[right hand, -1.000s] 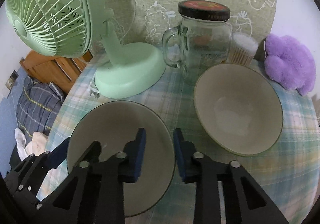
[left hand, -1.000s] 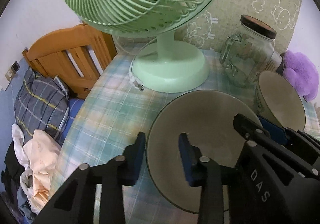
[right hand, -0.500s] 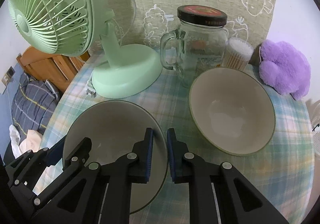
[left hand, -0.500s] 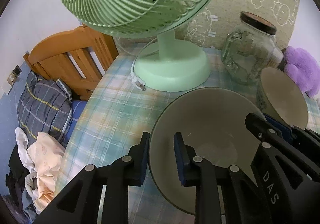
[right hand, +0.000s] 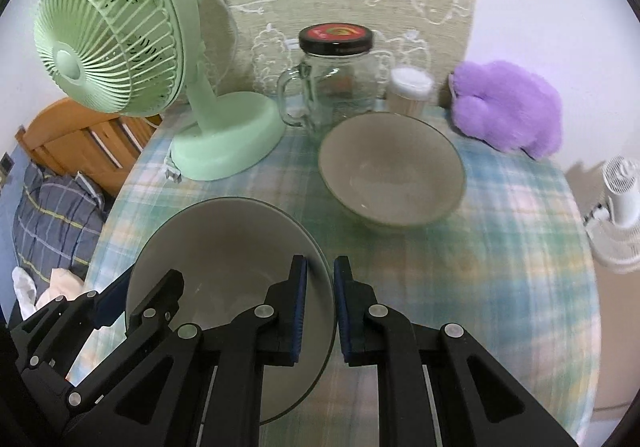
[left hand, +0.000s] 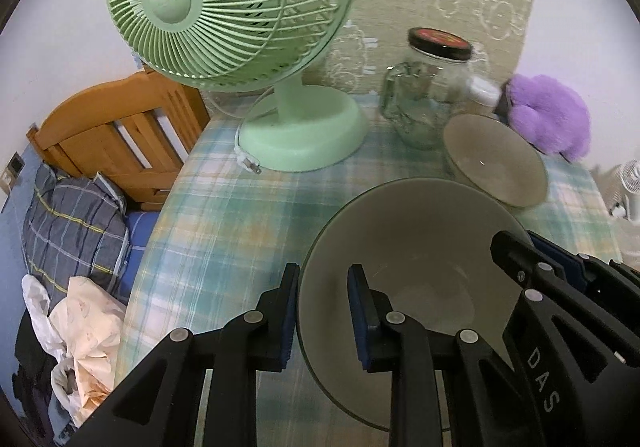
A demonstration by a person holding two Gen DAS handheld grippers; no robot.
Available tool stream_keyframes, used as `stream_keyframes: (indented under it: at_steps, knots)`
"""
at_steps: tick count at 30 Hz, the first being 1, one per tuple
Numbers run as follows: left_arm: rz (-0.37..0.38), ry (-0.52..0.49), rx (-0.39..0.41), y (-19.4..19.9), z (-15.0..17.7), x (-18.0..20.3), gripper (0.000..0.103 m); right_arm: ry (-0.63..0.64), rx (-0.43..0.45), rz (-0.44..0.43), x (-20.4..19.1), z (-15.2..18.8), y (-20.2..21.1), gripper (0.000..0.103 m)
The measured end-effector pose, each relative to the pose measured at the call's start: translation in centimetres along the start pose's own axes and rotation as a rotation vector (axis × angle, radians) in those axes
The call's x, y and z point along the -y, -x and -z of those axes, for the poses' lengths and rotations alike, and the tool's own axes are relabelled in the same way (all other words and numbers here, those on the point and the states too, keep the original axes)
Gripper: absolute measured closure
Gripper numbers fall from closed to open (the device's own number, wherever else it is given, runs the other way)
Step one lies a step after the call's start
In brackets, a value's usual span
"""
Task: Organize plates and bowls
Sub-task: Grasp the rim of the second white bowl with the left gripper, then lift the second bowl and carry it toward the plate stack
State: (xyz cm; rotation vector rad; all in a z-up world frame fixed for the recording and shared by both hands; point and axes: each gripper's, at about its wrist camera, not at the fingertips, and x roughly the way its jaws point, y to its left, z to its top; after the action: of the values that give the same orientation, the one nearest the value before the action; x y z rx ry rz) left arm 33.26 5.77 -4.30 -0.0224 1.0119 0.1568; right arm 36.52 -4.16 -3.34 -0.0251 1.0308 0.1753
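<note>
A wide grey bowl (left hand: 412, 247) (right hand: 224, 247) is held above the checked tablecloth by both grippers. My left gripper (left hand: 322, 311) is shut on its left rim, one finger inside and one outside. My right gripper (right hand: 320, 299) is shut on its right rim; it also shows in the left wrist view (left hand: 560, 279). The left gripper shows at lower left in the right wrist view (right hand: 116, 299). A second grey bowl (right hand: 392, 175) (left hand: 496, 163) stands on the table beyond, in front of the jar.
A green desk fan (right hand: 168, 87) (left hand: 256, 47) stands at the back left. A glass jar with a black lid (right hand: 336, 79), a cotton-swab tub (right hand: 410, 91) and a purple plush toy (right hand: 508, 111) line the back. A wooden bed frame (left hand: 116, 127) lies off the left table edge.
Both grippers closed onto the wide bowl's rim and raised it; both views have pulled up and back from the table.
</note>
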Motion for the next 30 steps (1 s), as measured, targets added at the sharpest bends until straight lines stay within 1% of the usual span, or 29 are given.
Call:
stream_keyframes:
  at_steps: [5, 17, 24, 30]
  knots:
    - [0.041, -0.033, 0.006, 2.3, 1.1, -0.1, 0.081, -0.035, 0.003, 0.038, -0.2, 1.5, 2.7, 0.086]
    - [0.122, -0.115, 0.056, 8.9, 3.7, -0.5, 0.081, -0.125, 0.053, 0.116, -0.8, 5.4, 10.4, 0.086]
    - [0.165, -0.160, 0.075, 12.0, 6.4, 0.0, 0.081, -0.171, 0.072, 0.158, -0.5, 8.6, 14.2, 0.086]
    - [0.222, -0.191, 0.075, 14.1, 9.3, 0.3, 0.081, -0.203, 0.083, 0.202, -0.2, 12.0, 17.3, 0.086]
